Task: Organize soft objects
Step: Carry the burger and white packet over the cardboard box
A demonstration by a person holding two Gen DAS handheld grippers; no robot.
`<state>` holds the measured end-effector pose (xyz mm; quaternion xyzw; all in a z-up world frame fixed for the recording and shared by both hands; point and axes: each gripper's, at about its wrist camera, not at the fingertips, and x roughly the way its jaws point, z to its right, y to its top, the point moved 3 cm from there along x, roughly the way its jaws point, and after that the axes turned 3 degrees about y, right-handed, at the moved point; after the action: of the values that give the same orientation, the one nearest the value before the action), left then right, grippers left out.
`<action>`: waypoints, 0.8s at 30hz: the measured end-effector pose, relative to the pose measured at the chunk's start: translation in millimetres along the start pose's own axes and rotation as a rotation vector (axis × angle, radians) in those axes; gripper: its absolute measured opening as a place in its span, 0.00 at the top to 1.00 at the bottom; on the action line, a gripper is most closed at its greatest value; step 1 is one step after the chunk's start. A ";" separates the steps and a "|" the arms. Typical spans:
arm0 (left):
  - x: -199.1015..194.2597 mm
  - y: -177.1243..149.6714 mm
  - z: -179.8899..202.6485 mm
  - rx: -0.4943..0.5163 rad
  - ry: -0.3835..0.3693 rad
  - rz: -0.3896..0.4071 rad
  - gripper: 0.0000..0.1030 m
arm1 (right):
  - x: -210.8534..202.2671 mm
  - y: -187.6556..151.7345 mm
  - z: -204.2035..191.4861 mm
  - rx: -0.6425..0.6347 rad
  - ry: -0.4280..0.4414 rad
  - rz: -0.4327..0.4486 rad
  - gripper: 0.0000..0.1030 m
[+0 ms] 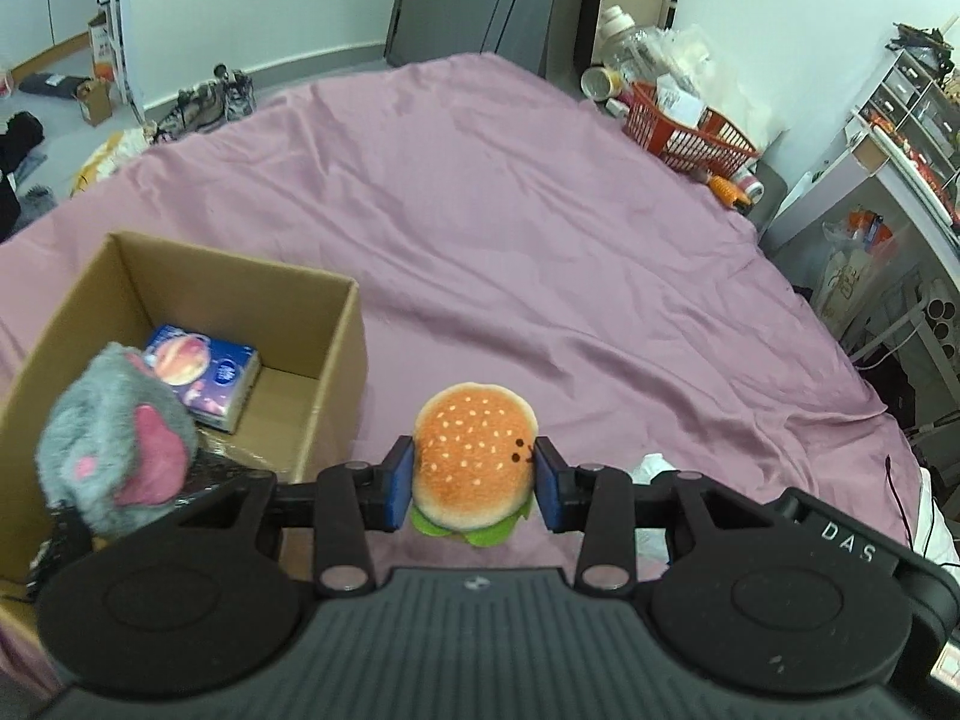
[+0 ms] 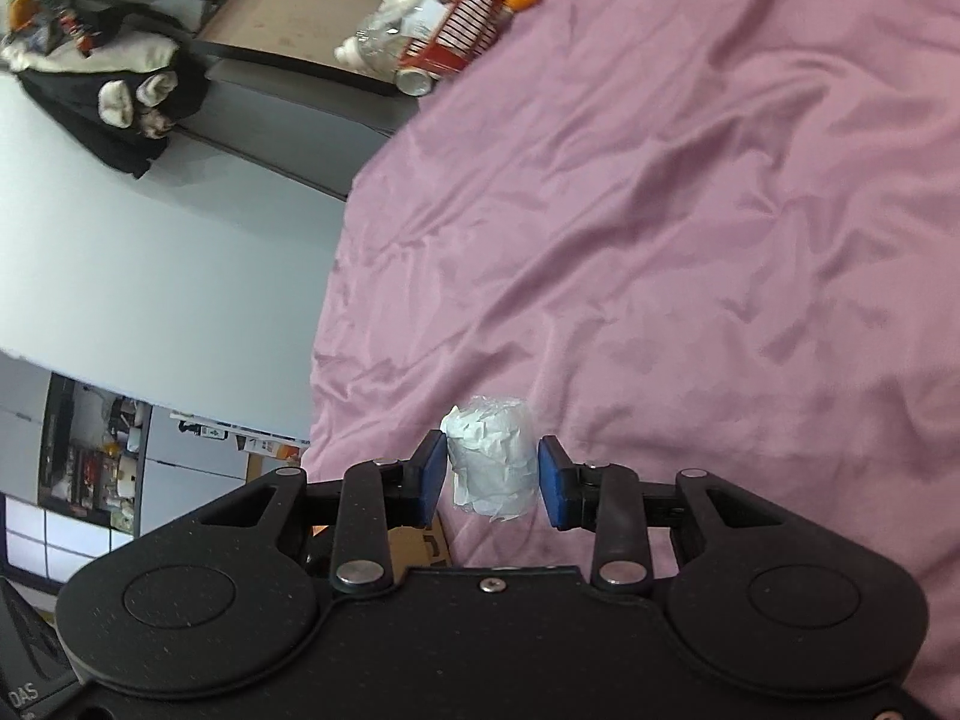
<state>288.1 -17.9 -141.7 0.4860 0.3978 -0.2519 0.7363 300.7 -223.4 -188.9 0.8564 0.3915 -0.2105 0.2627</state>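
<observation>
My left gripper (image 1: 474,483) is shut on a plush hamburger (image 1: 474,462) with an orange bun and green felt lettuce, held above the pink bedsheet (image 1: 540,240). To its left stands an open cardboard box (image 1: 336,324) with a blue tissue pack (image 1: 201,375) inside and a grey plush mouse (image 1: 114,450) at its near edge. My right gripper (image 2: 492,480) holds a white paper roll (image 2: 493,459) between its blue pads, above the pink sheet (image 2: 690,210) near the bed's left edge; the left pad touches the roll, the right pad shows a thin gap.
A red basket (image 1: 690,132) of clutter and bottles sits at the bed's far right corner, also seen in the right wrist view (image 2: 462,30). Shelves (image 1: 900,120) stand to the right of the bed. Shoes (image 1: 210,99) and clothes lie on the floor at far left.
</observation>
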 end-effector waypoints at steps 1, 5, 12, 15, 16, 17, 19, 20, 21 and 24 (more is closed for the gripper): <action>-5.0 -0.3 -1.4 0.001 0.003 0.010 0.61 | -1.1 -0.9 -3.2 -0.011 0.006 0.002 0.68; -21.4 -1.0 -7.8 -0.002 0.018 0.041 0.61 | -8.4 -1.0 -12.0 -0.034 0.039 0.003 0.68; -43.4 -3.3 -21.6 -0.019 0.041 0.075 0.61 | -14.9 -8.8 -21.4 -0.076 0.066 -0.019 0.68; -51.8 -3.2 -28.3 -0.024 0.048 0.087 0.61 | -16.1 -13.5 -26.9 -0.093 0.073 -0.030 0.68; -54.1 -2.8 -31.0 -0.026 0.050 0.090 0.61 | -16.9 -14.2 -29.5 -0.102 0.078 -0.031 0.68; -56.1 -2.5 -34.0 -0.030 0.053 0.093 0.61 | -18.4 -15.8 -31.9 -0.110 0.083 -0.030 0.68; -59.2 -2.4 -40.5 -0.039 0.057 0.097 0.61 | -21.6 -17.3 -38.3 -0.132 0.092 -0.025 0.68; -60.5 -2.1 -43.9 -0.045 0.060 0.098 0.61 | -22.9 -18.1 -40.9 -0.141 0.094 -0.021 0.68; -61.8 -2.3 -46.6 -0.048 0.062 0.100 0.61 | -23.8 -18.9 -42.7 -0.147 0.095 -0.019 0.68; -63.9 -2.9 -54.9 -0.055 0.064 0.101 0.61 | -25.1 -20.9 -48.1 -0.165 0.102 -0.015 0.68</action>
<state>231.6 30.2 -101.7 0.4930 0.4028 -0.1876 0.7480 276.6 -196.2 -143.4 0.8384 0.4269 -0.1353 0.3106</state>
